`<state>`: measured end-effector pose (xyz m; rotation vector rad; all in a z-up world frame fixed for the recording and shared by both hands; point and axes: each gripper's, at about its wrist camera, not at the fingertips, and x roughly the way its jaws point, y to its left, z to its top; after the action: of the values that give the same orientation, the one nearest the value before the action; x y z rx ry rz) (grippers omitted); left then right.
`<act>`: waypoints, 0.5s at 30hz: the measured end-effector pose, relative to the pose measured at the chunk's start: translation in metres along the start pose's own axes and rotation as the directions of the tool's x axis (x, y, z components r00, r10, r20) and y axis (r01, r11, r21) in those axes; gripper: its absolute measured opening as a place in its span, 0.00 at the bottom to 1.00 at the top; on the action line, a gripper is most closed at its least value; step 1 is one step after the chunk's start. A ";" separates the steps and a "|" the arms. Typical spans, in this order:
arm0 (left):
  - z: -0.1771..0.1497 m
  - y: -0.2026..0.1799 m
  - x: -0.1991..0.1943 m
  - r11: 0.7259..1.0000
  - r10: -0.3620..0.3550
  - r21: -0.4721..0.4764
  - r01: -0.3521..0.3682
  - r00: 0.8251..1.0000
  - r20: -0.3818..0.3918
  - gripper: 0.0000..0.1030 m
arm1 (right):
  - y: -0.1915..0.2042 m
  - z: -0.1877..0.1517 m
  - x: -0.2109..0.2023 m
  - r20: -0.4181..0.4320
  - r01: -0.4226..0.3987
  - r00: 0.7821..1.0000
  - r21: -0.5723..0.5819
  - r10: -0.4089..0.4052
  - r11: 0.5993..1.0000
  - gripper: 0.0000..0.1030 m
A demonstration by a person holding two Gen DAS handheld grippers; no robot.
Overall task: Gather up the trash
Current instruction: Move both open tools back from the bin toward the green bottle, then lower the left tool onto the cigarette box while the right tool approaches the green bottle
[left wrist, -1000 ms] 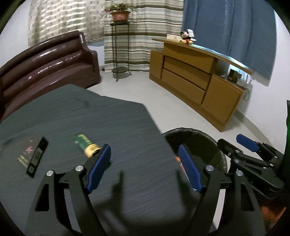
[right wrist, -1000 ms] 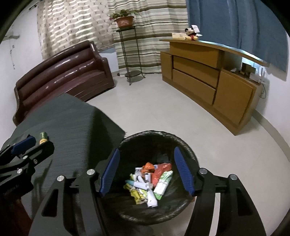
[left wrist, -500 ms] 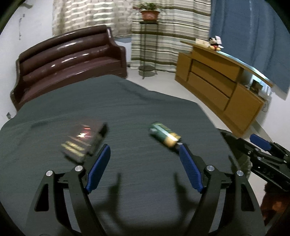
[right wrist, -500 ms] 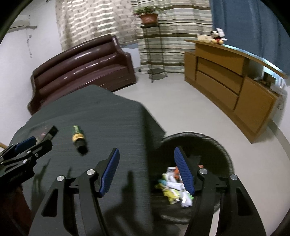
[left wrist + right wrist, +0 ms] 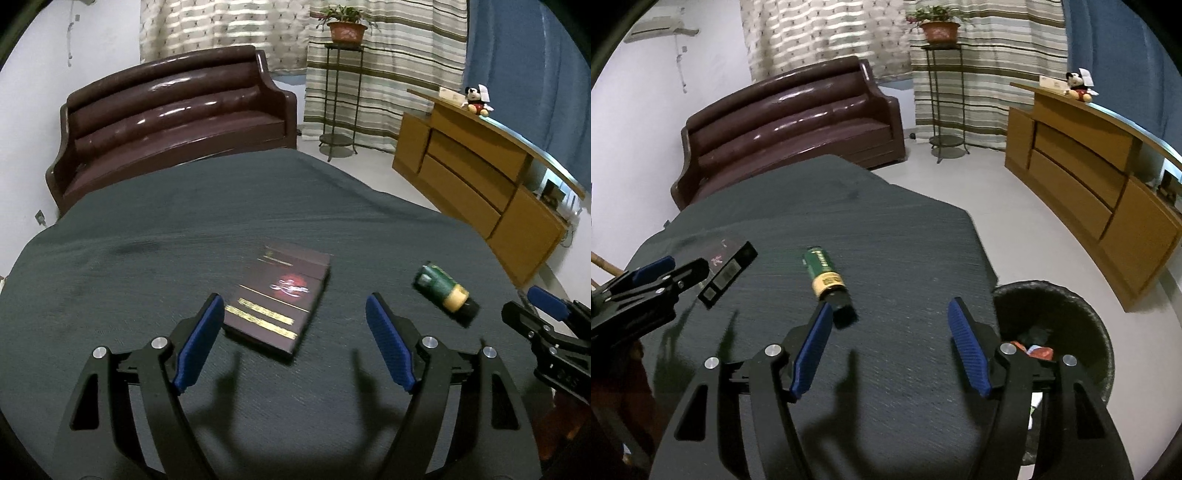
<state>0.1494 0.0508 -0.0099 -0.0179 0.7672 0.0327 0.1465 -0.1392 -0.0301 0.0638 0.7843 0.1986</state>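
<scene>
Left wrist view: left gripper point(image 5: 295, 332), fingers wide and empty, hovers over a dark box point(image 5: 279, 304) (approach step); next, closing on it.

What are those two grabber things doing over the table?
A person is holding a grabber in each hand to tidy up trash. Both are open and empty right now. The left gripper hangs over a dark flat box on the table. The right gripper is next to a green tube lying on its side. The black trash bin stands on the floor beside the table, with some wrappers already in it.
</scene>
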 end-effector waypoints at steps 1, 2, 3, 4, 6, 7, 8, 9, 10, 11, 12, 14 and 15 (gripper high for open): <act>0.001 0.004 0.003 1.000 0.004 0.002 -0.004 1.000 -0.003 0.75 | 0.003 0.000 0.002 -0.003 -0.003 1.000 -0.001 0.003 1.000 0.62; 0.003 0.007 0.007 1.000 0.007 0.002 -0.007 1.000 -0.008 0.75 | 0.005 0.001 0.004 -0.009 -0.007 1.000 -0.004 0.007 1.000 0.62; 0.004 0.008 0.009 1.000 0.007 0.003 -0.007 1.000 -0.012 0.75 | 0.007 0.002 0.007 -0.013 -0.010 1.000 -0.006 0.010 1.000 0.62; 0.005 0.008 0.012 1.000 0.007 0.003 -0.007 1.000 -0.015 0.75 | 0.008 0.002 0.008 -0.016 -0.012 1.000 -0.009 0.012 1.000 0.62; 0.007 0.012 0.017 1.000 0.002 0.002 -0.002 1.000 -0.025 0.76 | 0.011 0.004 0.013 -0.025 -0.015 1.000 -0.016 0.015 1.000 0.62; 0.007 0.014 0.019 1.000 -0.005 0.002 0.005 0.999 -0.033 0.76 | 0.012 0.005 0.014 -0.028 -0.016 0.999 -0.018 0.016 1.000 0.62; 0.009 0.015 0.022 1.000 -0.012 0.001 0.013 0.999 -0.040 0.76 | 0.013 0.006 0.015 -0.031 -0.018 0.999 -0.021 0.018 1.000 0.62; 0.009 0.015 0.024 1.000 -0.017 0.003 0.017 0.999 -0.045 0.76 | 0.015 0.007 0.016 -0.032 -0.019 0.999 -0.022 0.019 1.000 0.62; 0.010 0.016 0.026 1.000 -0.017 0.006 0.018 0.999 -0.050 0.77 | 0.015 0.008 0.016 -0.033 -0.020 0.999 -0.023 0.019 1.000 0.62; 0.011 0.016 0.028 1.000 -0.013 0.012 0.013 0.999 -0.053 0.81 | 0.015 0.009 0.017 -0.033 -0.020 0.999 -0.024 0.020 1.000 0.62; 0.012 0.015 0.029 1.000 -0.012 0.018 0.013 0.999 -0.053 0.81 | 0.016 0.010 0.018 -0.035 -0.021 0.999 -0.025 0.021 0.999 0.62; 0.011 0.013 0.034 0.999 -0.024 0.039 0.027 0.997 -0.067 0.81 | 0.017 0.011 0.020 -0.038 -0.022 0.999 -0.027 0.021 0.999 0.62; 0.011 0.013 0.035 0.999 -0.023 0.046 0.026 0.997 -0.071 0.81 | 0.018 0.011 0.020 -0.039 -0.023 0.999 -0.028 0.022 0.999 0.62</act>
<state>0.1815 0.0647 -0.0268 0.0159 0.8379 -0.0095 0.1660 -0.1171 -0.0339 0.0416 0.8197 0.2331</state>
